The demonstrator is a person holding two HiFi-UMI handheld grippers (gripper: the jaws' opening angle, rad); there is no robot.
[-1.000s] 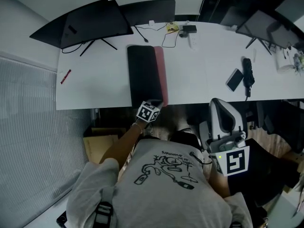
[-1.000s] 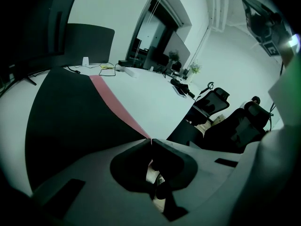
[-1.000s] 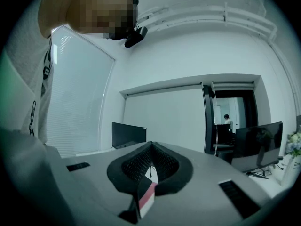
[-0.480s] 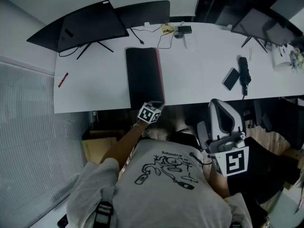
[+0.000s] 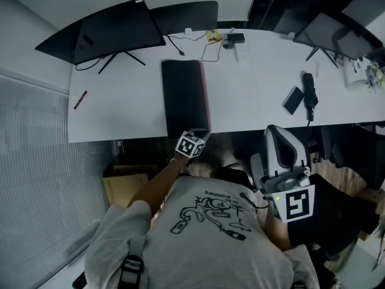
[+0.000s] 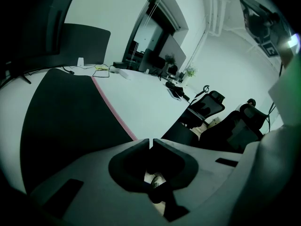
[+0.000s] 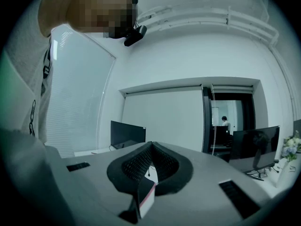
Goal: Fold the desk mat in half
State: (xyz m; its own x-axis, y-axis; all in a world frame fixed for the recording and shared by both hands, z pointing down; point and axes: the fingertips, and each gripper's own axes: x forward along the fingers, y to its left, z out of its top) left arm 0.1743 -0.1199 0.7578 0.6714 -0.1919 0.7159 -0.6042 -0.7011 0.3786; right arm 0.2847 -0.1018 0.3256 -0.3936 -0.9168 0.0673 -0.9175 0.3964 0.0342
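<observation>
The desk mat (image 5: 184, 96) lies folded on the white desk (image 5: 126, 113), black side up, with only a thin pink strip (image 5: 206, 95) showing along its right side. My left gripper (image 5: 201, 132) sits at the desk's near edge beside the mat's near right corner, pointing down. In the left gripper view the mat (image 6: 70, 117) and its pink edge (image 6: 113, 108) fill the left, and the left gripper (image 6: 151, 143) is shut with nothing seen between its tips. My right gripper (image 5: 278, 131) is held level by my body, off the desk; the right gripper (image 7: 151, 146) is shut in its own view.
Two monitors (image 5: 114, 29) stand at the desk's back left, with cables and a small device (image 5: 234, 38) behind the mat. A phone (image 5: 293, 100) and a dark umbrella (image 5: 310, 92) lie at the right. A red pen (image 5: 80, 99) lies far left. Office chairs (image 6: 207, 105) stand beyond the desk.
The pink strip beside the black top layer has narrowed from a broad band to a thin line. My left gripper stays at the mat's near corner; the right one has not moved.
</observation>
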